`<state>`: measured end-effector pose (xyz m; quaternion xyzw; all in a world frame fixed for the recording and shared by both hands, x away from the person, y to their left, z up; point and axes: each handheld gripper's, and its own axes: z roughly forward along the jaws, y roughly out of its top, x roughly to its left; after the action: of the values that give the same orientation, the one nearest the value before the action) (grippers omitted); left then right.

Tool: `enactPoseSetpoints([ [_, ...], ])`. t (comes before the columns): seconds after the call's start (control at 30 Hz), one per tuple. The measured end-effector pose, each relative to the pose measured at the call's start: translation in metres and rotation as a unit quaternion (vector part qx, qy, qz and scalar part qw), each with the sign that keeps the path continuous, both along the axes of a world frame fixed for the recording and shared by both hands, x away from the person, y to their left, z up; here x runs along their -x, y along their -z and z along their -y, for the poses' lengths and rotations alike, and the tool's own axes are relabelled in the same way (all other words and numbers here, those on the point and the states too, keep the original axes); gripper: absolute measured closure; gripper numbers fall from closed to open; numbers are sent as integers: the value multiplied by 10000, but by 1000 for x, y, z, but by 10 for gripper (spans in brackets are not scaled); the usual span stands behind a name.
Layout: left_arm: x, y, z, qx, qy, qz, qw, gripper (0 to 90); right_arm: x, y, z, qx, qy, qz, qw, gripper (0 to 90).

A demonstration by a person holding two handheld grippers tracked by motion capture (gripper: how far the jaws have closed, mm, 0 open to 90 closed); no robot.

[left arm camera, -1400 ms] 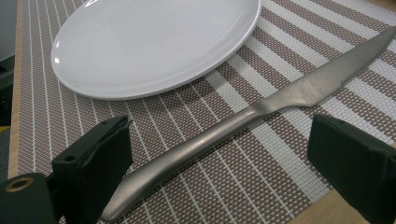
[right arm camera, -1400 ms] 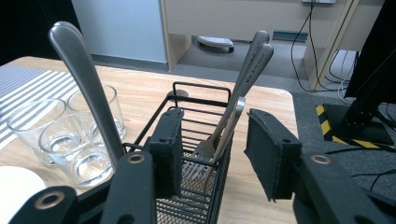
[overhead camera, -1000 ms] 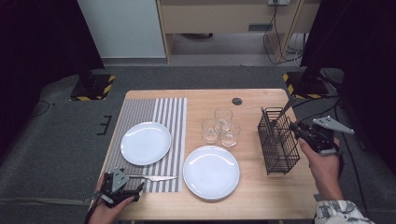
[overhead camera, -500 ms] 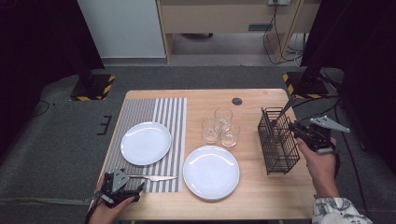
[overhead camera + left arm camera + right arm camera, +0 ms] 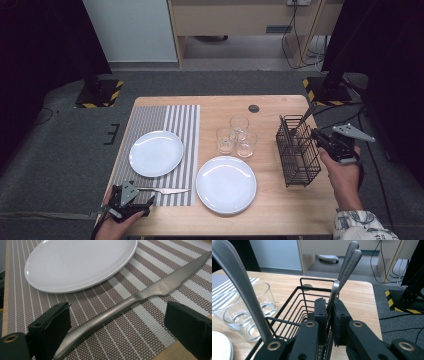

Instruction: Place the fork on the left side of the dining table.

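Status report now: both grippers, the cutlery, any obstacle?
Right gripper just closed on a utensil handle in the black rack. Left gripper open astride knife. Nothing blocking.

Black fingers, brass screws, patterned sleeve

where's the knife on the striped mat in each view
High view: the knife lies at the striped mat's near edge, right of the left claw.
Left gripper view: it runs diagonally between the open jaws.
Right gripper view: not in it.
Shared landmark: the white plate on the mat.
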<state>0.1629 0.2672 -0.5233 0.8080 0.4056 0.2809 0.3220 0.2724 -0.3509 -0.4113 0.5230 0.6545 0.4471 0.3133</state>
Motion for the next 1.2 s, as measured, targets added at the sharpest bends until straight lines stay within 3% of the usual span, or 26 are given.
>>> enactPoseSetpoints([
  [0.43,0,0,0,-4,5,-7,10000,66,-1,-4,-4,0,-252,125,9996,869],
  [0.6,0,0,0,-6,11,-4,10000,67,-2,-6,-4,-146,-415,211,9988,870],
  [1.2,0,0,0,-21,15,4,10000,67,-2,-10,1,-174,-579,403,9974,870],
])
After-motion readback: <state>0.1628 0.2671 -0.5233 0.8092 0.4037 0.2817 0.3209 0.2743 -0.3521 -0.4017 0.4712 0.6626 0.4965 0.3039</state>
